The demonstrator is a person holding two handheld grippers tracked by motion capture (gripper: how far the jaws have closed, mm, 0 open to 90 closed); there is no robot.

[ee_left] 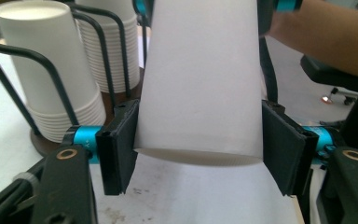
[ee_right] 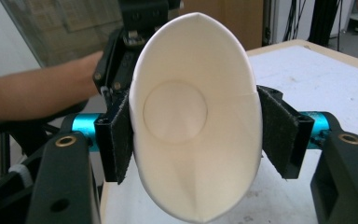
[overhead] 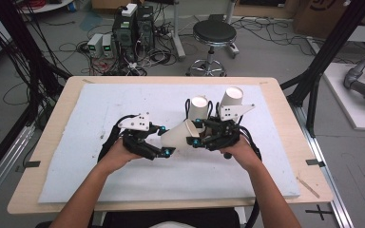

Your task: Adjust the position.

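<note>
From the high view, saw both hands meeting over the middle of the table (overhead: 275, 95), a single white paper cup (overhead: 178, 136) lying sideways between the left gripper (overhead: 165, 140) and the right gripper (overhead: 196, 133), narrow base toward the left, mouth toward the right. Behind them, noted two stacks of cups (overhead: 231, 97) standing upside down in a wire rack (overhead: 189, 107) on the pale mat (overhead: 100, 104). Made out no readable writing or brand on cup, grippers or mat. From the left gripper view, found the fingers (ee_left: 119, 147) set roughly a cup-base apart, the left pad pressed against the cup (ee_left: 198, 79) wall near its bottom rim, the right pad touching or just beside the other side; could not tell which. Saw the cup stacks (ee_left: 44, 70) and the dark wire rack (ee_left: 51, 70) just to the left, standing on a brown base. From the right gripper view, looked straight into the cup (ee_right: 196, 116) mouth, squeezed from round into a tall oval by the fingers (ee_right: 279, 135) clamped on both sides of the rim, the round bottom visible inside. Beyond it, saw the left gripper (ee_right: 135, 42) on the cup's far end and a forearm (ee_right: 37, 95) reaching in from the left. Read no label there either.
</note>
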